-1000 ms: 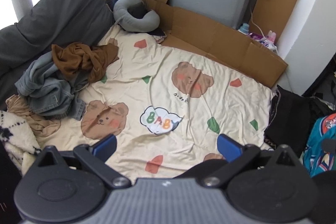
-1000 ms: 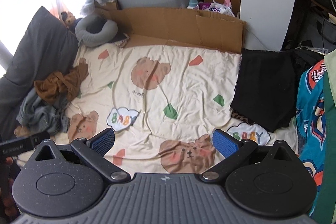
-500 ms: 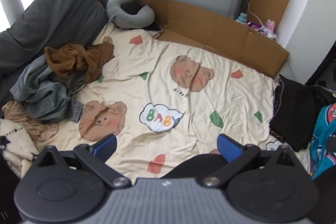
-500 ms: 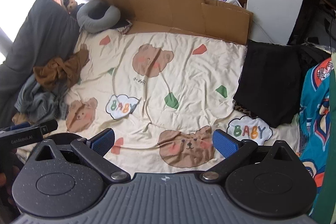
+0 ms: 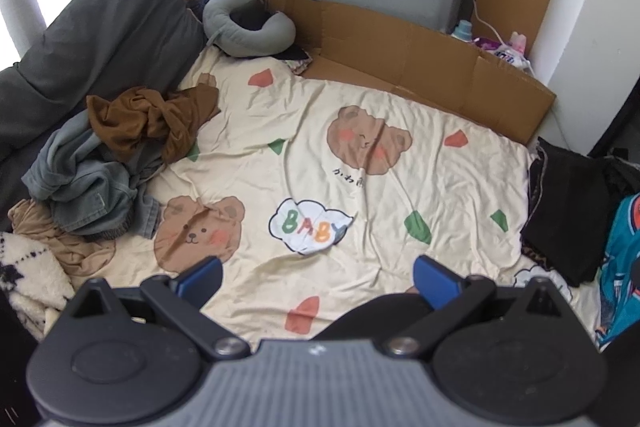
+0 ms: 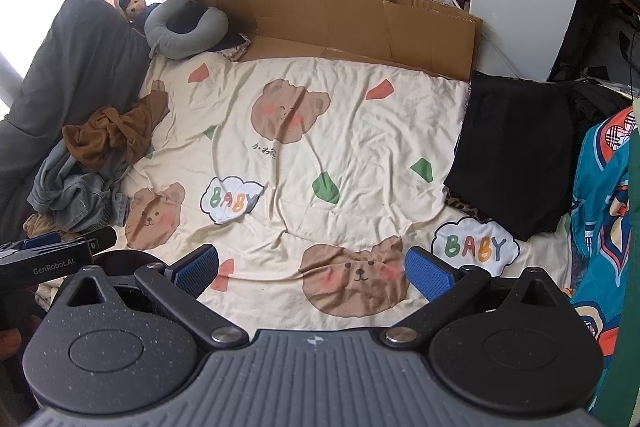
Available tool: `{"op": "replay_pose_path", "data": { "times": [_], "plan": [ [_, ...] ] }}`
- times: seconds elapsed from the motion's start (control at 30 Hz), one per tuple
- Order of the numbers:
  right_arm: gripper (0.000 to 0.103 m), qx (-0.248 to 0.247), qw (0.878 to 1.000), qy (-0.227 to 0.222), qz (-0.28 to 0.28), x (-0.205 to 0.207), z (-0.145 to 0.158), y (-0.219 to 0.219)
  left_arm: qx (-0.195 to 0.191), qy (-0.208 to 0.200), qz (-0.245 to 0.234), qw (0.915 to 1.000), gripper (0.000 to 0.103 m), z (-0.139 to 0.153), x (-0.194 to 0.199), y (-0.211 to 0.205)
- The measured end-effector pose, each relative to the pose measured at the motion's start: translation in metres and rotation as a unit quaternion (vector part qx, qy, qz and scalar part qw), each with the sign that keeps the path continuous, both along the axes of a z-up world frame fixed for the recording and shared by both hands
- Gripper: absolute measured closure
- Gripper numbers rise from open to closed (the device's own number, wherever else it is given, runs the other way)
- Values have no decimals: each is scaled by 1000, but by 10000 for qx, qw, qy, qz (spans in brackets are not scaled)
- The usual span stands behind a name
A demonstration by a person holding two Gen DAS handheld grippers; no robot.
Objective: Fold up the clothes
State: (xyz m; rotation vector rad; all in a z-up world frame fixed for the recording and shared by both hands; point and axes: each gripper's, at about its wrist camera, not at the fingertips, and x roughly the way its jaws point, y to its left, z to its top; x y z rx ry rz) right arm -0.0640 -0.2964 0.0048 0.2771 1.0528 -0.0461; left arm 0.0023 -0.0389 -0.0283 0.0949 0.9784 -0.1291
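— What are your claws doing?

— My left gripper [image 5: 318,277] hangs above the cream bedsheet printed with brown bear faces [image 5: 360,163], its 2 blue-padded fingers [image 5: 200,277] spread wide with nothing between them. My right gripper [image 6: 312,267] is the same: both fingers apart, empty, over the near end of that sheet.

— And the clothes?

— All heaped at the left edge of the sheet, against the dark grey pillow [image 5: 108,39]. A crumpled rust-brown garment [image 5: 148,121] lies on top of a bunched blue-grey denim garment [image 5: 88,187], and a tan cloth [image 5: 56,239] pokes out from beneath the denim. None of them is touched by either claw.

— Anything on the other side?

— A flat black garment [image 6: 516,147] lies over the right edge of the sheet, with a leopard-print scrap [image 6: 466,207] showing under its near corner. Beside it is a teal patterned fabric [image 6: 600,207].

— What is at the far end?

— A grey U-shaped neck cushion [image 5: 248,31] near the pillow, and a brown flattened cardboard sheet [image 5: 420,59] standing along the far edge.
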Motion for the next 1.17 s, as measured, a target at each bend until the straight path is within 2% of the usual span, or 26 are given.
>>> {"op": "replay_pose_path", "data": {
  "times": [0.63,1.17],
  "plan": [
    [1,-215,9997,113,-96,3,0,3,-232,19,104,9997,1,-1,1,10],
    [1,-285,9993,212,-81,5,-3,1,-189,49,200,9996,1,-3,3,8]
  ]
}}
